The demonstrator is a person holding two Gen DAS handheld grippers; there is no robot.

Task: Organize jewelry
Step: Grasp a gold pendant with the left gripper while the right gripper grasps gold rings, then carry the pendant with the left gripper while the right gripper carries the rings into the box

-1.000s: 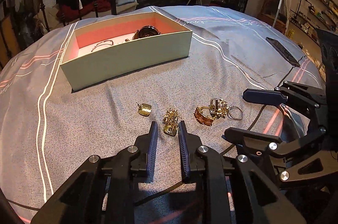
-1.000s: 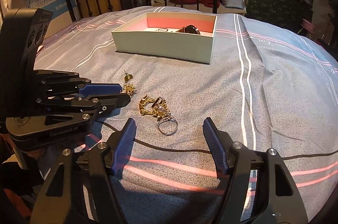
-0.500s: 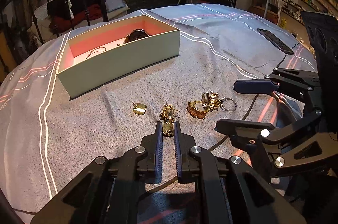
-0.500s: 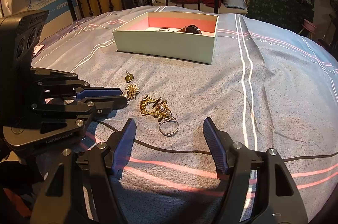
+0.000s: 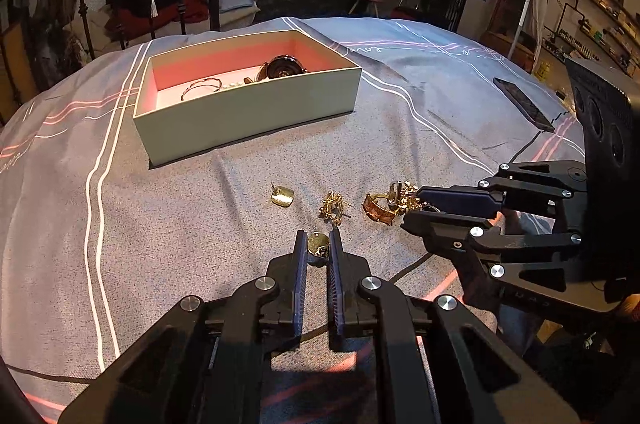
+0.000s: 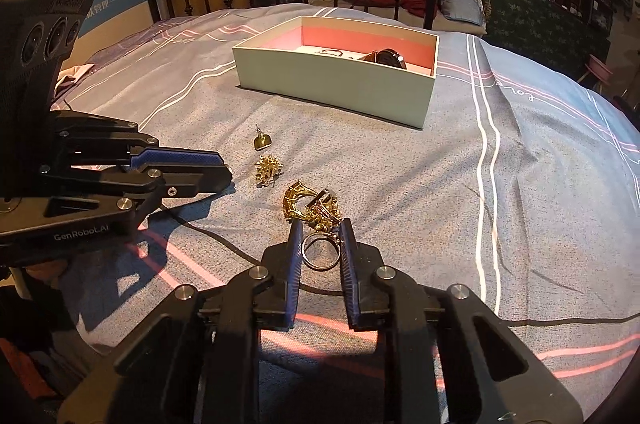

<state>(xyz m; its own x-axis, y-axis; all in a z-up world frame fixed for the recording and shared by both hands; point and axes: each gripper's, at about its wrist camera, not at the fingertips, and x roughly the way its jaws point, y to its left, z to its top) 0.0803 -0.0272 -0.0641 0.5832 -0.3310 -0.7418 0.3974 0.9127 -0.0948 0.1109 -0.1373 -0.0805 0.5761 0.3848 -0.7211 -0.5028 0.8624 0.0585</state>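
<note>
Box [image 5: 248, 112] held watch [image 5: 285, 67], bangle [image 5: 201, 87]. Three gold pieces lay loose on bedspread [image 5: 160, 224]. Left gripper [image 5: 318, 244] clamped on earring [image 5: 318, 245]; right gripper [image 6: 320, 244] closing around ring [image 6: 320, 251].

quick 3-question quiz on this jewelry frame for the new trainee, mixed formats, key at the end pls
1. True or false: the left claw is shut on a small gold earring.
2. What lies between the fingers of the right claw? A) a watch B) a silver ring C) a gold square earring D) nothing
3. Fill in: the bracelet and the watch lie inside the ____.

Key
1. True. The pads pinch the earring.
2. B. The right claw's jaws are closing around the silver ring, which lies on the bedsheet just below the tangled gold pile.
3. Box: the open box with the pink lining.
</note>
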